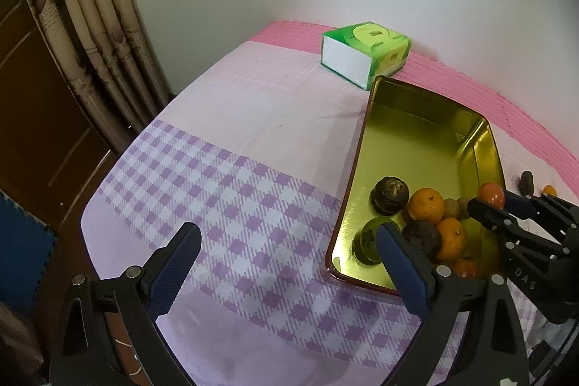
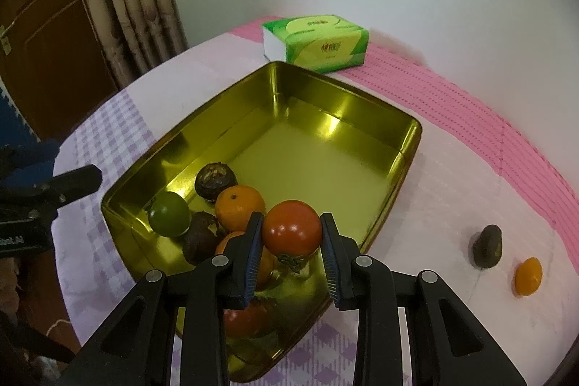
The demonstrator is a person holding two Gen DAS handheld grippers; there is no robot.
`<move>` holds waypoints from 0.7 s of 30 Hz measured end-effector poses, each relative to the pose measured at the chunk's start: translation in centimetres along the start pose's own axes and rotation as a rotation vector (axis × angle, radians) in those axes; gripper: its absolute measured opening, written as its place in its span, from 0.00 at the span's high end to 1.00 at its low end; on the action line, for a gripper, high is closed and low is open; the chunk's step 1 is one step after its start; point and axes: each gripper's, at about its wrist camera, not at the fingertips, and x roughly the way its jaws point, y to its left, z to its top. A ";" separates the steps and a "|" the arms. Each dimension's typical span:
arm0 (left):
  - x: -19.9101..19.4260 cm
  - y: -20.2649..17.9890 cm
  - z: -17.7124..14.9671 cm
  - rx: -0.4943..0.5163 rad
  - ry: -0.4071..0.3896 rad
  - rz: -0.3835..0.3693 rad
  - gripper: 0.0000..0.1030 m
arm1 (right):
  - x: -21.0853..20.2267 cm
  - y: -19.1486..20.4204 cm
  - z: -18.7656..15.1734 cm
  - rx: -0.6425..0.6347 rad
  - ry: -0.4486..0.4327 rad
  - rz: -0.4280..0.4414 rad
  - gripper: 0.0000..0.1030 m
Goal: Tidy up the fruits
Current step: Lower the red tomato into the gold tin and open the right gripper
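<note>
My right gripper (image 2: 291,237) is shut on a red-orange persimmon (image 2: 291,229), held above the near end of the gold tin (image 2: 347,104). In the tin lie a green lime (image 2: 169,213), oranges (image 2: 239,207), dark brown fruits (image 2: 215,182) and another red fruit (image 2: 249,317). On the cloth to the right rest a dark avocado (image 2: 487,246) and a small orange fruit (image 2: 528,276). My left gripper (image 1: 286,237) stands open over the checked cloth, left of the tin (image 1: 427,118), with nothing between its fingers. The left wrist view also shows the persimmon (image 1: 491,195) in the right gripper (image 1: 495,205).
A green tissue pack (image 1: 365,53) lies behind the tin near the white wall. The table (image 1: 253,104) carries a pink and purple-checked cloth. A curtain (image 1: 97,24) and a brown door stand to the left, past the table's edge.
</note>
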 end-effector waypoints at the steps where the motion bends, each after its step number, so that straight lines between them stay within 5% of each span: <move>1: 0.1 0.0 0.0 -0.003 0.003 0.003 0.07 | 0.1 0.1 0.0 -0.002 0.002 -0.001 0.69; 21: 0.1 -0.3 -0.1 -0.001 0.011 -0.005 0.07 | 1.1 0.5 -0.1 0.000 0.021 0.002 0.68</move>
